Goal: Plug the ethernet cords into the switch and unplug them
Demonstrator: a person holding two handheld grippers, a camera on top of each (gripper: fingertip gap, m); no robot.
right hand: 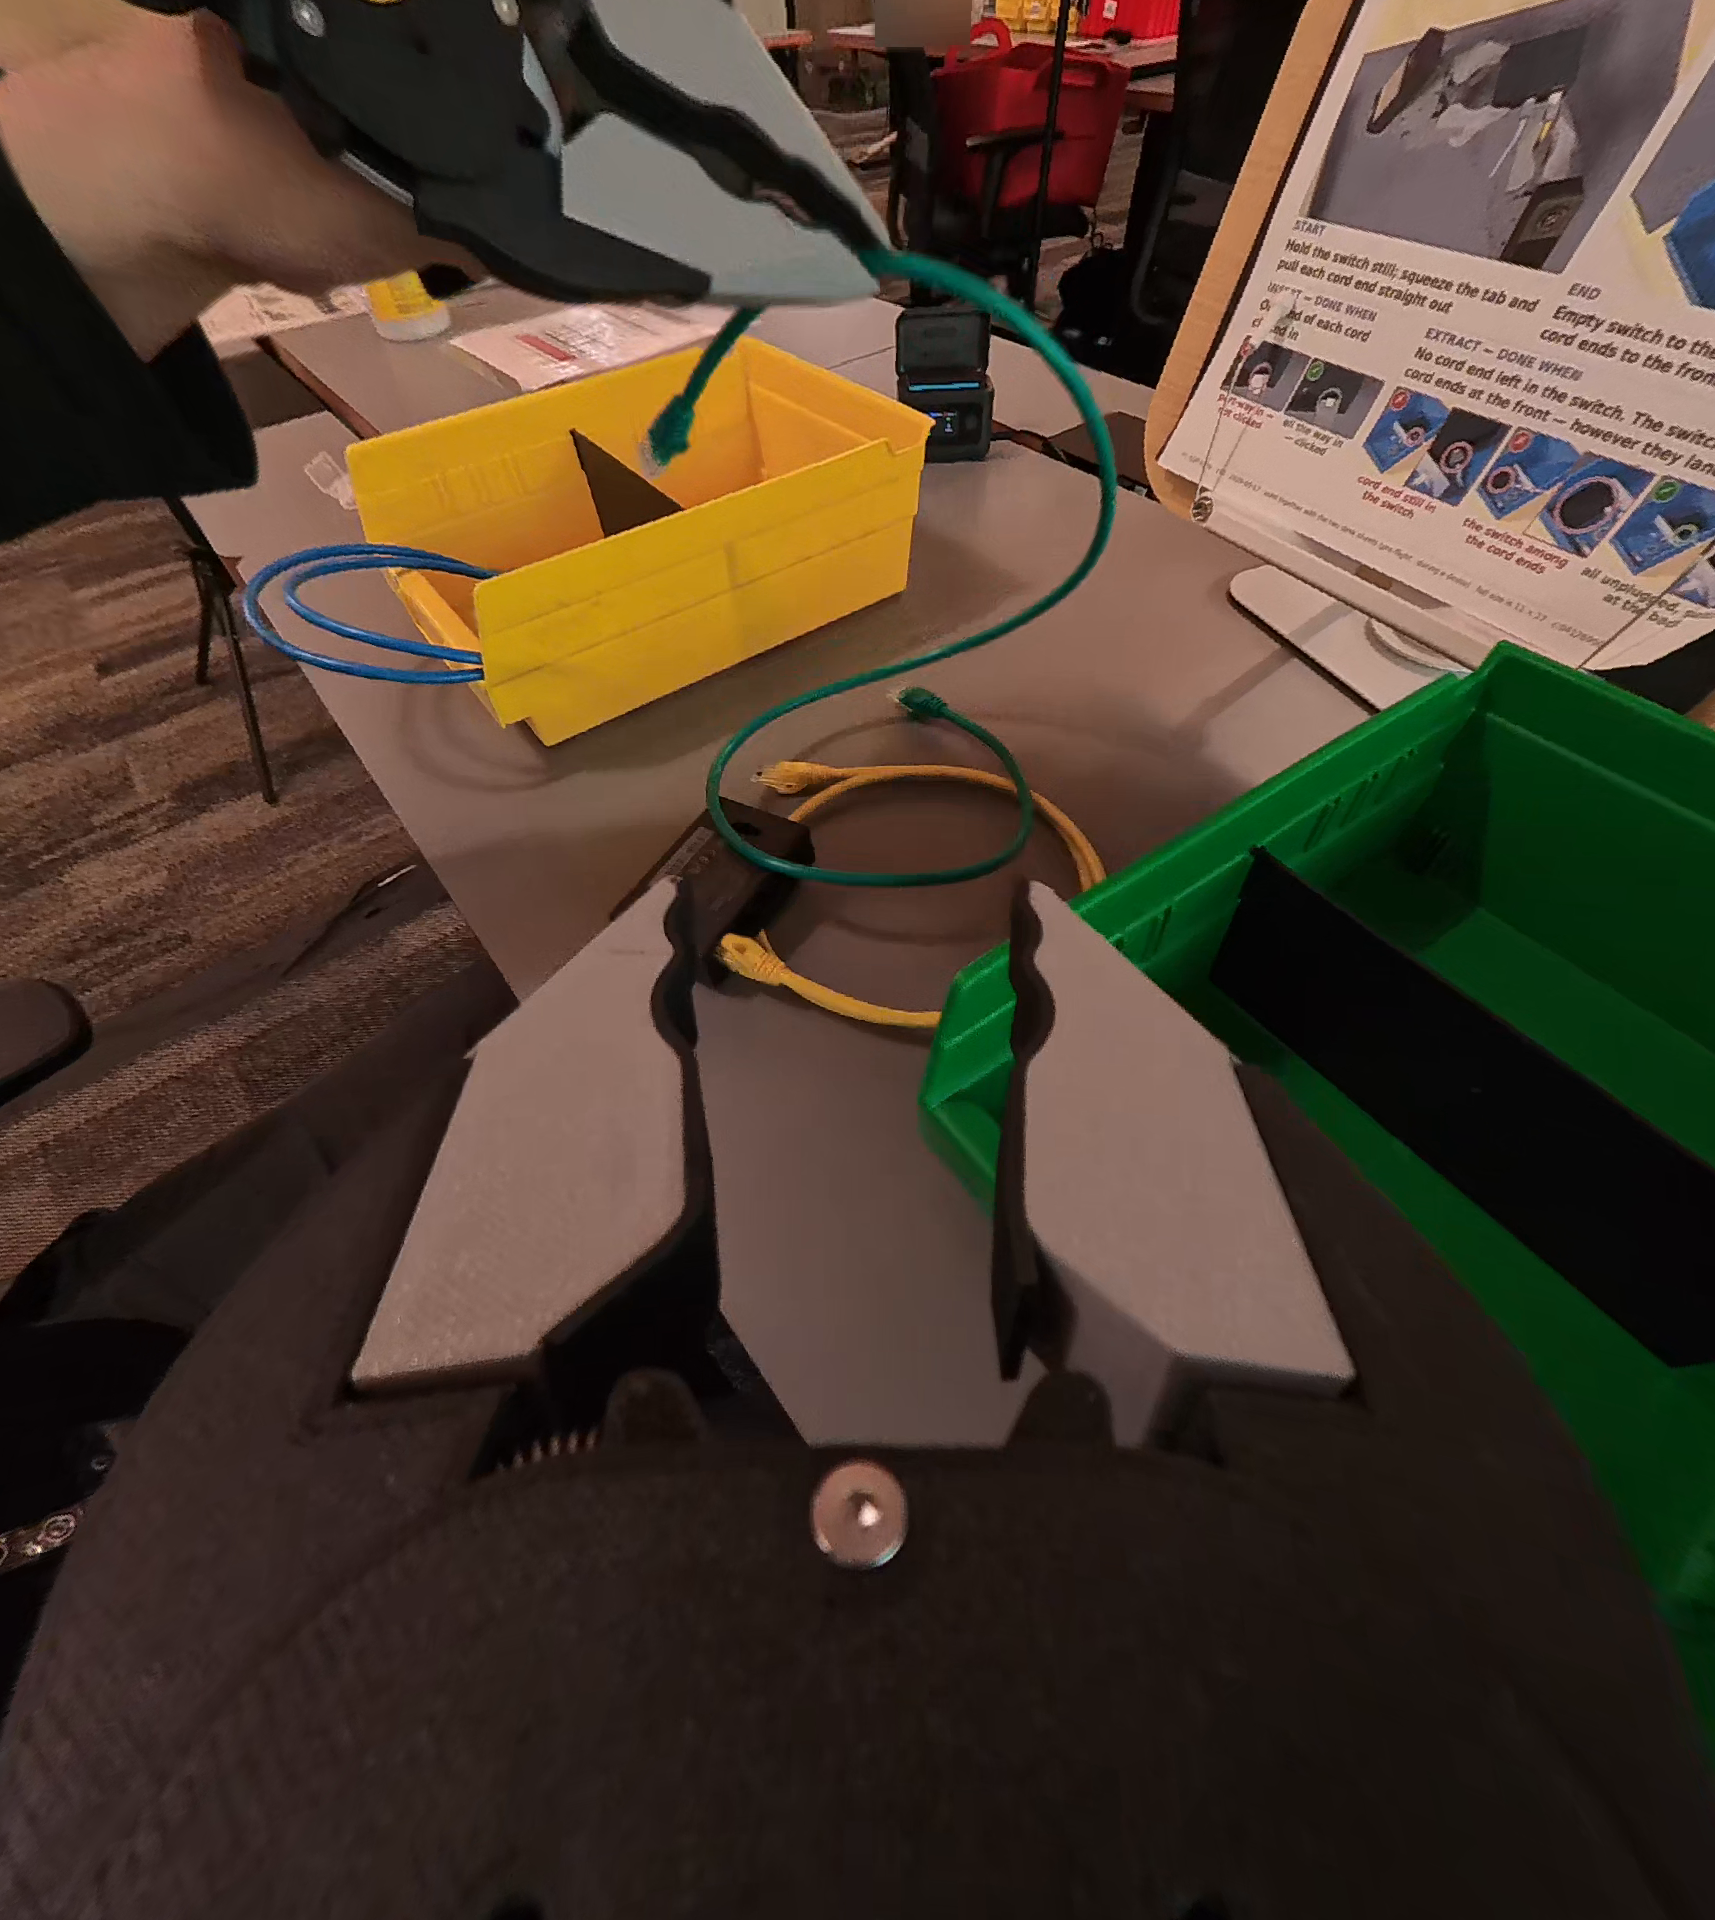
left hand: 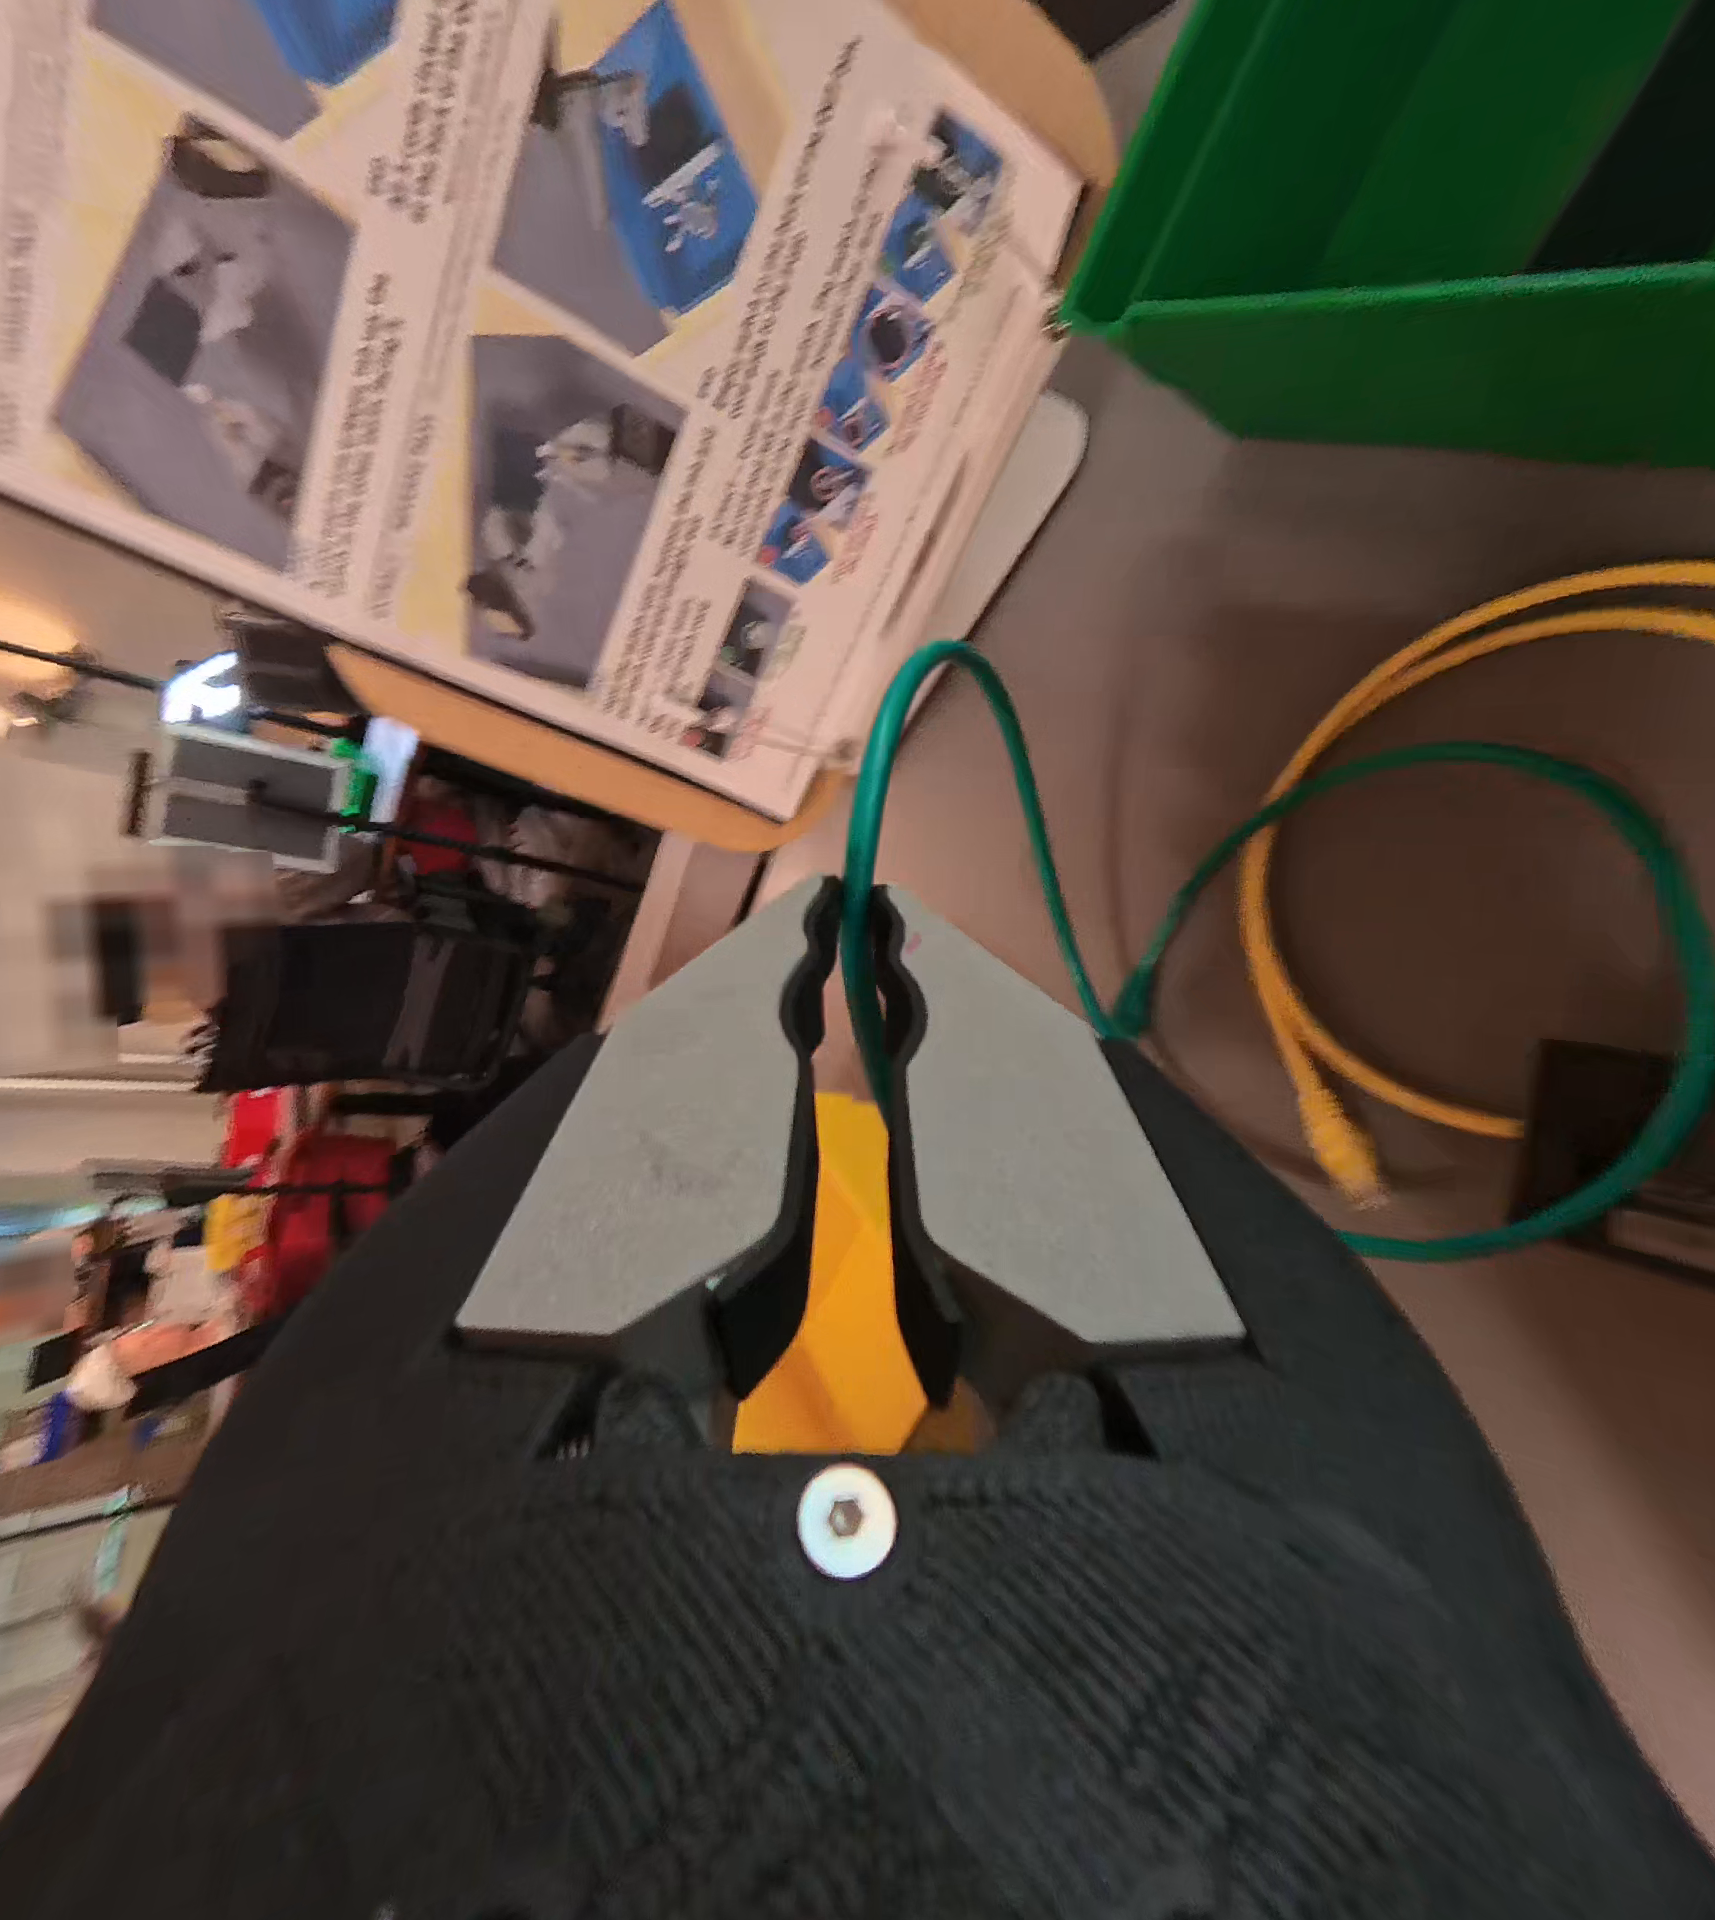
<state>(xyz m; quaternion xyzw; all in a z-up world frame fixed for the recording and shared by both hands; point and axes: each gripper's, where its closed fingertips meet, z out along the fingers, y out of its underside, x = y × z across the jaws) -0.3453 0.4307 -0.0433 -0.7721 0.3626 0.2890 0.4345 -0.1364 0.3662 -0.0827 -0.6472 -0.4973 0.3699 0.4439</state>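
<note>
The left hand-held gripper [right hand: 832, 260] is clamped on the green cord [right hand: 1092, 499], raised above the yellow bin [right hand: 687, 613]. The right hand-held gripper [right hand: 853, 935] is apart, near the switch [right hand: 739, 873] on the tabletop [right hand: 562, 810]. The yellow cord [right hand: 936, 774] and green bin [right hand: 1352, 831] crowd its right.

Grey table [right hand: 562, 821] on striped brown carpet [right hand: 53, 707]; red chair [right hand: 1024, 125] behind.

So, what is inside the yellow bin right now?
The yellow bin holds a black divider, and a blue cord loops out over its end wall. The near wall hides its floor. The green cord plug hangs above it, not inside.
</note>
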